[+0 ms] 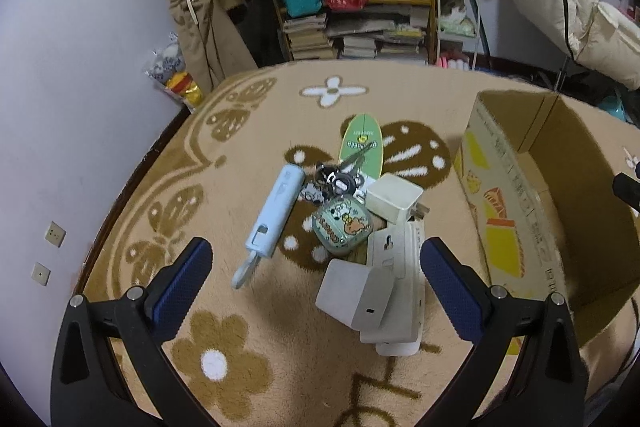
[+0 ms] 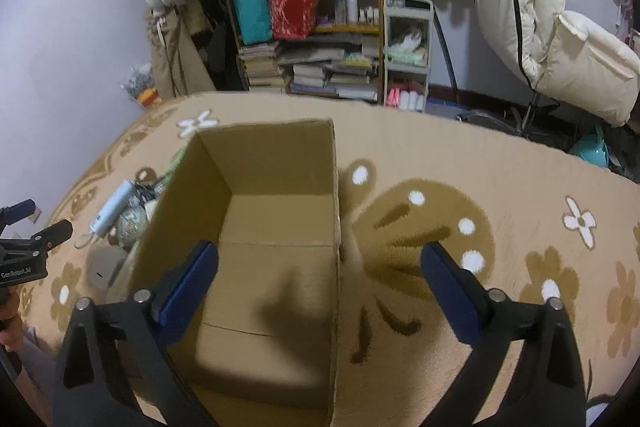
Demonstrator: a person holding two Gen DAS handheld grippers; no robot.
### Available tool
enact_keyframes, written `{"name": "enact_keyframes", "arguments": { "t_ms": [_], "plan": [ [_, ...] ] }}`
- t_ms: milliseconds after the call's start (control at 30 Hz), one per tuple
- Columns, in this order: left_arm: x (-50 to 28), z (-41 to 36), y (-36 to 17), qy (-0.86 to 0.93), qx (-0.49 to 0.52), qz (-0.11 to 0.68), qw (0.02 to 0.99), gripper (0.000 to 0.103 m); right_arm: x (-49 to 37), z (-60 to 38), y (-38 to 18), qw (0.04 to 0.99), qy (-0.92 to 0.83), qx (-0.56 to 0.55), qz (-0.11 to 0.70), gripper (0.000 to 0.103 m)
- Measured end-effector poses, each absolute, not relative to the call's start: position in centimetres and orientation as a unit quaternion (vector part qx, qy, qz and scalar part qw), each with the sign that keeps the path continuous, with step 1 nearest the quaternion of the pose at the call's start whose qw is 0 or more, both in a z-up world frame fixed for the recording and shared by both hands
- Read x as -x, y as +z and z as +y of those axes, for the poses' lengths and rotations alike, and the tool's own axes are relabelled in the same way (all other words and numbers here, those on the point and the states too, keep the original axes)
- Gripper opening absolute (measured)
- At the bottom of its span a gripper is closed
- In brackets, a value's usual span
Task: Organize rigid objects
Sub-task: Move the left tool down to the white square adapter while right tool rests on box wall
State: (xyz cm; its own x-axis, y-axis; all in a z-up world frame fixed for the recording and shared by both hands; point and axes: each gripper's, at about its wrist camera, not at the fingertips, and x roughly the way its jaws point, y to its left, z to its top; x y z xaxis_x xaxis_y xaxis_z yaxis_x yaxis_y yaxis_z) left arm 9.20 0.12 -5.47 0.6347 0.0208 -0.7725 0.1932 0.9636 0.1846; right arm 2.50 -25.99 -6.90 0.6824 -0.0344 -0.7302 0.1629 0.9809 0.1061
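Both tools were spread wide with nothing between the fingers. The left tool [image 1: 316, 291] hung over a little pile of stuff on the flowery tan blanket [image 1: 224, 367] — a pale blue tube-shaped gadget [image 1: 272, 215] with a loop at its near end, a bunch of keys [image 1: 338, 181] lying partly on a green mini skateboard deck [image 1: 360, 143], a green cartoon earbud case [image 1: 342, 227], a cream plug adapter [image 1: 394, 203] with its prongs pointing right, and a grey cube charger [image 1: 354, 297] leaning on a white power strip [image 1: 400, 267]. Everything in that pile was touching or overlapping something else.

The cardboard box [image 1: 516, 187] sat just to the right of the pile, open at the top. The right tool [image 2: 320, 287] hovered at the box's right wall [image 2: 334, 227], one finger over the bare inside and the other out over the blanket. From that view the box looked empty, and the pile peeked out past its left side. Cluttered bookshelf [image 2: 316, 27] in the back.
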Motion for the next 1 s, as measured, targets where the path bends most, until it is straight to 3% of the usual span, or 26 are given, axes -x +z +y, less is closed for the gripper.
{"name": "enact_keyframes", "arguments": {
  "t_ms": [133, 300, 533, 600, 633, 800, 1000],
  "plan": [
    [-10.2, -0.3, -6.7, -0.047, -0.131, 0.440, 0.887, 0.103, -3.6, -26.5, -7.8, 0.898, -0.051, -0.091, 0.428, 0.091],
    [-11.5, -0.1, -8.1, -0.036, -0.131, 0.463, 0.876, 0.103, -5.1, -27.4, -9.1, 0.875, -0.045, -0.108, 0.470, 0.052],
    [-12.1, 0.6, -9.9, -0.021, -0.135, 0.487, 0.863, 0.103, -5.0, -27.4, -10.5, 0.851, -0.036, -0.115, 0.511, 0.047],
    [-12.3, 0.6, -10.3, -0.019, -0.135, 0.492, 0.860, 0.103, -5.2, -27.2, -10.8, 0.849, -0.035, -0.109, 0.517, 0.022],
    [-12.3, 0.7, -10.5, -0.020, -0.133, 0.494, 0.859, 0.103, -5.2, -27.1, -11.2, 0.846, -0.033, -0.104, 0.522, 0.017],
    [-12.8, 1.5, -11.8, -0.025, -0.104, 0.512, 0.852, 0.103, -5.2, -26.7, -11.9, 0.841, -0.037, -0.084, 0.532, 0.008],
    [-13.0, 1.5, -12.6, -0.039, -0.084, 0.529, 0.844, 0.103, -5.1, -26.6, -11.8, 0.841, -0.039, -0.081, 0.534, 0.007]
  ]
}}
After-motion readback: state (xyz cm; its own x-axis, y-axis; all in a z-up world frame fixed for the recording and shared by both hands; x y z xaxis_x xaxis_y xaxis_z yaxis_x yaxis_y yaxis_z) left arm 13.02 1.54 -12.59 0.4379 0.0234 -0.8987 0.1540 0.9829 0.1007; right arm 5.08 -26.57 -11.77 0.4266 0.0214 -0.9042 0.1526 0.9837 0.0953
